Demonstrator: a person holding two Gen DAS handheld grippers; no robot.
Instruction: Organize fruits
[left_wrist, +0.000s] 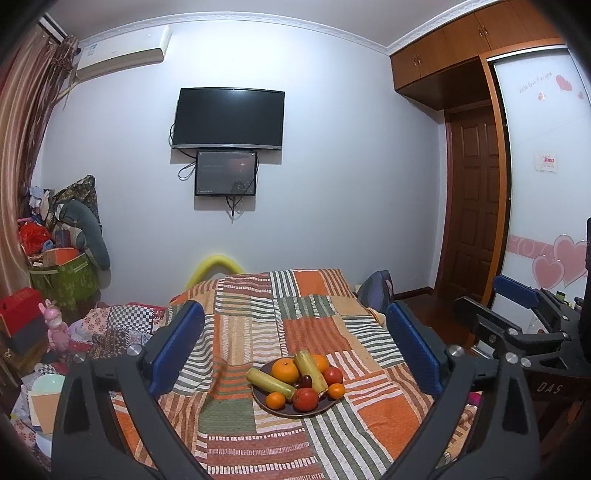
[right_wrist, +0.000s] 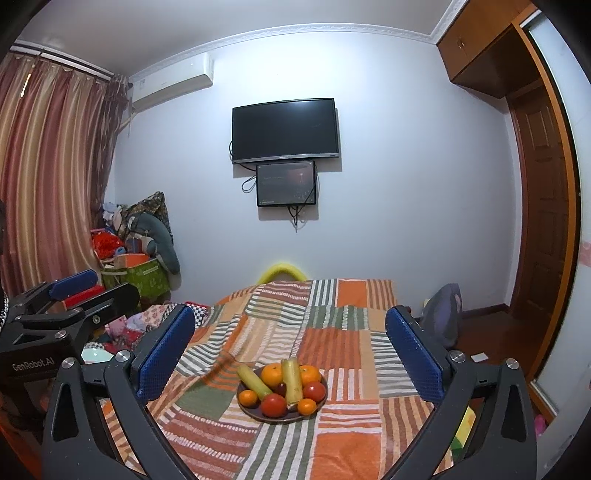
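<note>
A small dark red fruit (right_wrist: 281, 387) is lying mostly buried among the oranges and yellow-green stalks piled on the dark round plate (right_wrist: 255, 412), too covered to identify. The patchwork striped bed cover (left_wrist: 258, 435) is running off the bottom edge, and the writing on the smaller wall screen (left_wrist: 226, 173) is staying too tiny to read.

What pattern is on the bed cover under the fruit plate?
The bed cover is a striped patchwork in orange, green and white, clearest in the right wrist view.

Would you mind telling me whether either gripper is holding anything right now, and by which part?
Nothing is held: the left gripper and right gripper are both open, apart from the fruit plate.
</note>
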